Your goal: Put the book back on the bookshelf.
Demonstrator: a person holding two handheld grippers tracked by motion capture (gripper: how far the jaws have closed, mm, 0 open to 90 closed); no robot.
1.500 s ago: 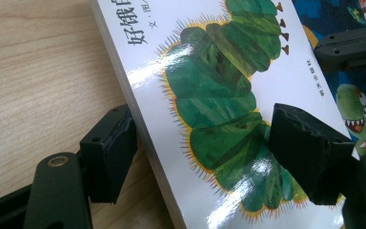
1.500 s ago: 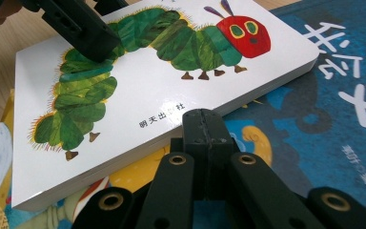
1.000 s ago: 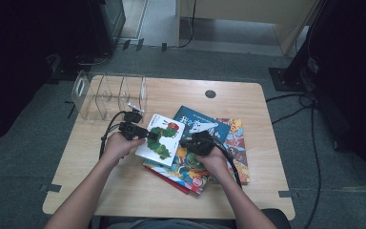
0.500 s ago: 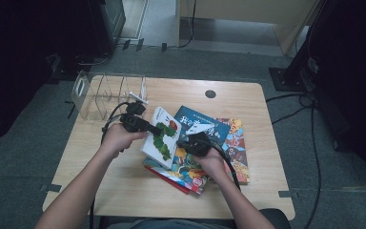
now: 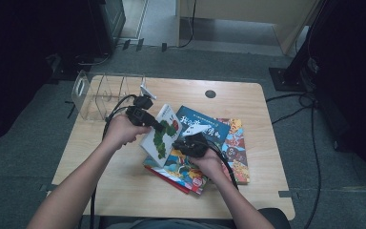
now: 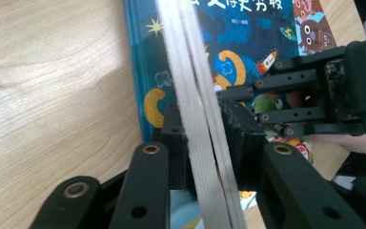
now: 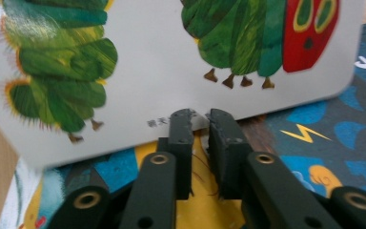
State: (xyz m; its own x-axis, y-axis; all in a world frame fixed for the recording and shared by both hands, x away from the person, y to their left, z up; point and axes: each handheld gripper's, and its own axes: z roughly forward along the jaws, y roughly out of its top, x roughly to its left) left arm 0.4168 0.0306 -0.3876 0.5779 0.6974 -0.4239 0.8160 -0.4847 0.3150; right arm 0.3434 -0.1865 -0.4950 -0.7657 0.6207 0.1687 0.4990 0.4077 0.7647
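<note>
So we're mid-lift on the caterpillar book (image 5: pixel 161 136) here. Nearest to us, the right gripper (image 5: pixel 187 144) sits low over the stack of picture books (image 5: pixel 219 148), its jaws nearly together with a slim gap and nothing pinched; they've just been easing apart, and in the right gripper view the white cover (image 7: pixel 171 62) stands tilted right past the tips. Looks to us like that side has let go of the book's lower edge.

A bit farther out, the left gripper (image 5: pixel 153 125) has just been closing and now clamps the book's edge; in the left gripper view the white page block (image 6: pixel 198 119) runs straight between the pads. The book is tipped up off the stack, one edge raised.

Beyond that is the clear divider rack (image 5: pixel 106 93) at the table's (image 5: pixel 124 191) far left corner. Our guess: next we carry the book over upright and slot it in, keeping the grip firm so it doesn't swing.
</note>
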